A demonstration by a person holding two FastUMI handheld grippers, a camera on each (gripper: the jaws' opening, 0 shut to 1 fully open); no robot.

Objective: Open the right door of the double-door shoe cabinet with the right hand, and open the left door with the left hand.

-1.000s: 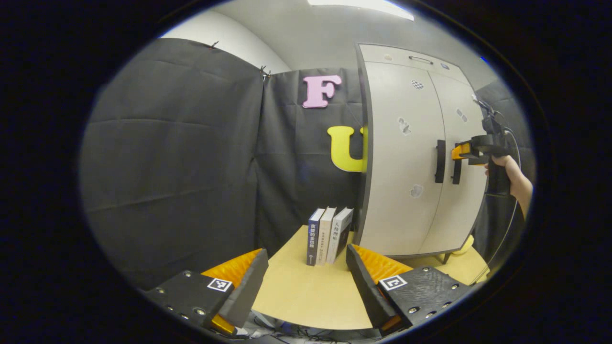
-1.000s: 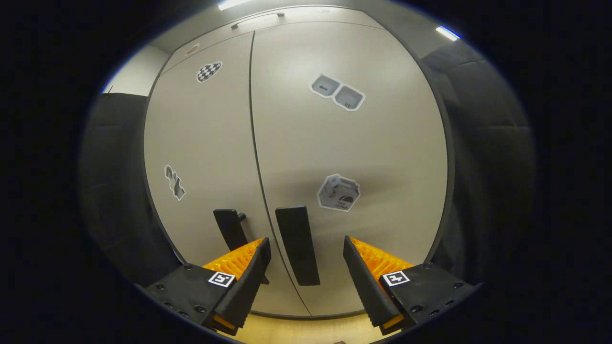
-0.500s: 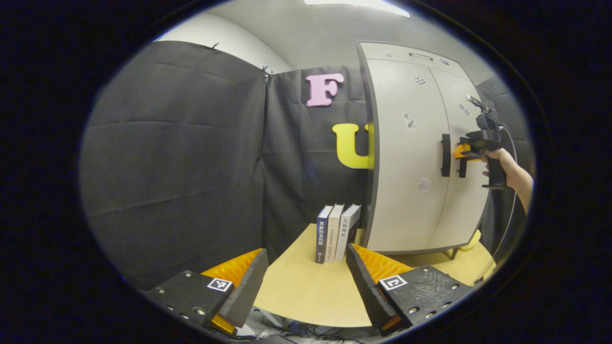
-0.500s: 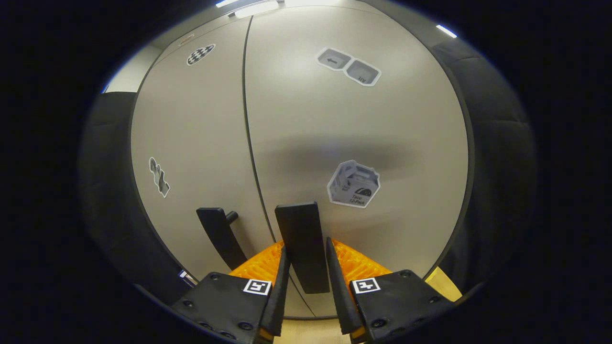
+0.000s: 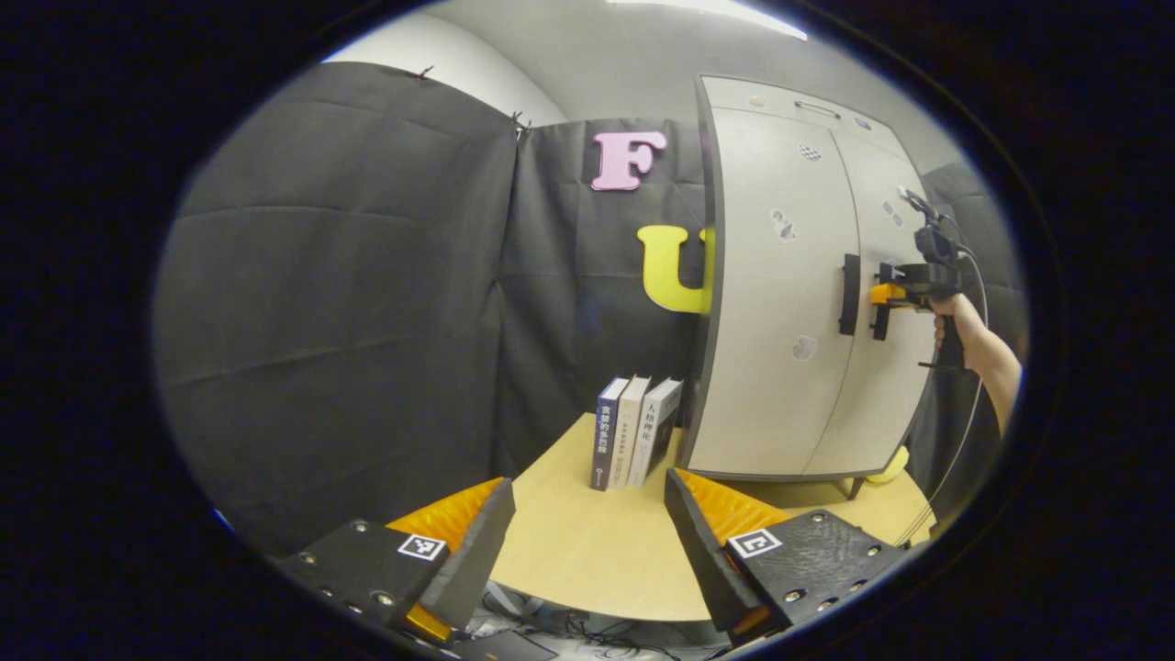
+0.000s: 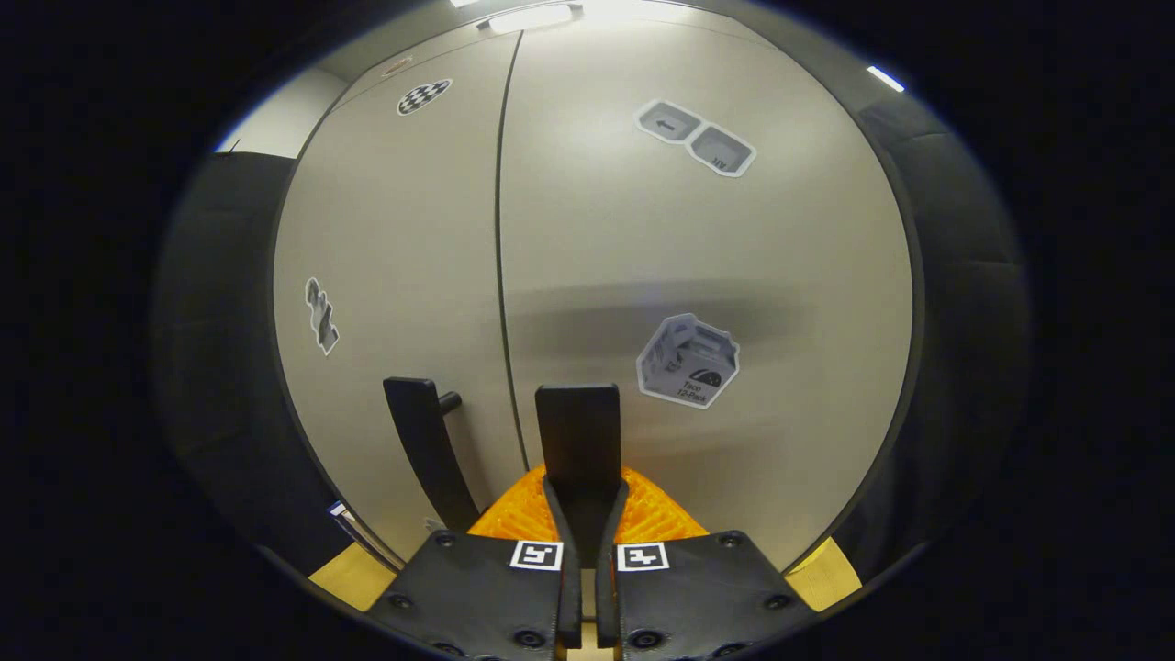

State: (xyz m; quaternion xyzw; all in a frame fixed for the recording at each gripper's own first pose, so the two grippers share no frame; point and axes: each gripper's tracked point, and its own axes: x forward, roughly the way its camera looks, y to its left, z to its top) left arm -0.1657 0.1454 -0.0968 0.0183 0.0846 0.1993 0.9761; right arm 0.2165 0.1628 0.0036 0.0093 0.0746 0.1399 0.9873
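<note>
**Shoe cabinet: right handle pinched, both doors shut**

Shoe cabinet (image 5: pixel 789 303) stands at the right of our left gripper view, on the wooden table (image 5: pixel 587 551), both doors flush and closed. Our left gripper (image 5: pixel 587 514) hangs low over the table edge with its fingers spread wide and nothing between them. The left door handle (image 5: pixel 850 294), a dark upright bar, lies well up and to the right of it, past three books (image 5: pixel 635 442) standing beside the cabinet. Farther off, a hand (image 5: pixel 959 321) holds our right gripper (image 5: pixel 889 294) against the right door handle (image 5: pixel 881 317).

In the right gripper view, we see the right gripper (image 6: pixel 585 514) pressed together on the right door handle (image 6: pixel 578 441), which runs upright between the fingers. The left door handle (image 6: pixel 424 441) stands just to its left, across the seam. We judge the right door (image 6: pixel 716 257) ready to be pulled straight back toward us, swinging on its outer edge; the left gripper has a long reach to make first.
</note>
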